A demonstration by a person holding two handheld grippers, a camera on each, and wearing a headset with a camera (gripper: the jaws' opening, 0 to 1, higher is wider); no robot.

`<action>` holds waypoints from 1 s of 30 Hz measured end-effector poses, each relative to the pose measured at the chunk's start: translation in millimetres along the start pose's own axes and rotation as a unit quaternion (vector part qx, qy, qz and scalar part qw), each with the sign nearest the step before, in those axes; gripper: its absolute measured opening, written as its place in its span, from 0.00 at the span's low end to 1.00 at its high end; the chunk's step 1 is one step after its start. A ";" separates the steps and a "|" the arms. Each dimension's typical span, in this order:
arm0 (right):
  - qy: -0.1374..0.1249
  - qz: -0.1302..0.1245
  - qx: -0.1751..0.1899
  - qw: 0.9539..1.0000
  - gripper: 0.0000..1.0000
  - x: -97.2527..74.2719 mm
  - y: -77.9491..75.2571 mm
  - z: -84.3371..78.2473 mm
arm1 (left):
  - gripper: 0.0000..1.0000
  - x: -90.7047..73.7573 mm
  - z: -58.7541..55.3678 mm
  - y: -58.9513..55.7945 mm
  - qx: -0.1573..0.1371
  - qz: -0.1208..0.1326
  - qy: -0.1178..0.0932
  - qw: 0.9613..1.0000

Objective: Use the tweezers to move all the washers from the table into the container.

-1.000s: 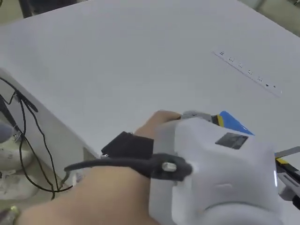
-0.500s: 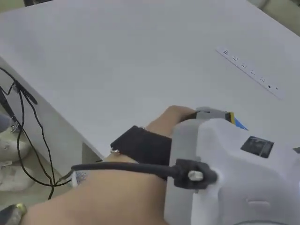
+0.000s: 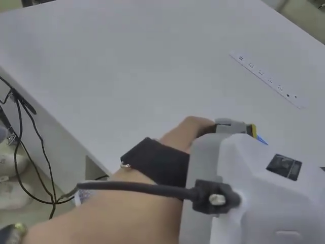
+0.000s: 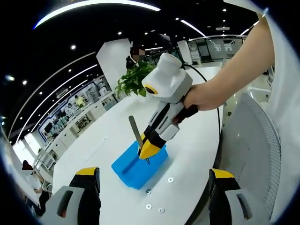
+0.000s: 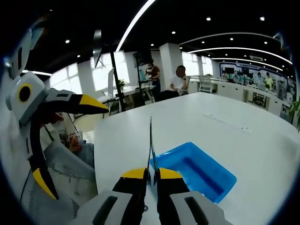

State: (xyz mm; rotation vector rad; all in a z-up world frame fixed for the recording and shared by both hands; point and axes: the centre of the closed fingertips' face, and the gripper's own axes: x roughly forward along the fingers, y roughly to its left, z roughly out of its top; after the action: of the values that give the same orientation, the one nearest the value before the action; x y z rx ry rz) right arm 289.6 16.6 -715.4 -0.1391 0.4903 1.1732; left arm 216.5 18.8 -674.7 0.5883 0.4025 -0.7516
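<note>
**Rightward slide of a gripper housing [image 3: 264, 203] covered most of the container [image 3: 261, 139]**

Over the past second in the head view, that smooth white plastic housing had moved right and lower against the matte white table [image 3: 127, 66]. The flush socket strip [image 3: 266, 80] kept its place. The blue wedge beyond the housing shrank to a thin sliver, with hardly any change in the last half second. Which side's gripper this was could not be told. A hand [image 3: 185, 133] gripped it, with a black fabric wrist strap [image 3: 157, 160] and a round black cable [image 3: 132, 187] across the forearm. Its jaws were hidden under the housing.

In the left gripper view, the left gripper [image 4: 153, 172] stood wide open, with nothing between its yellow-tipped black jaws. Ahead, the container showed as a shallow rectangular tray of glossy blue plastic. A few small flat metal washers [image 4: 148, 191] lay on the table just beside its near edge. The right gripper [image 4: 149, 151] hung over the tray, clamped tight on thin steel tweezers [image 4: 135, 130], whose flat strip stuck up beside the gripper body. Whether the tweezer tips held a washer was too small to make out.
</note>
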 end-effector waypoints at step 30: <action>0.016 0.000 0.000 1.000 0.04 2.3 5.3 -10.1 | 0.99 -2.4 -9.4 0.4 0.025 0.005 0.022 0.999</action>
State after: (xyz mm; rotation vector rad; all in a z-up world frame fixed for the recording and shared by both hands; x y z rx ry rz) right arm 282.4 17.0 -724.6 -0.1591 0.5188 1.1733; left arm 213.9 26.2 -680.4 0.6547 0.4218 -0.7415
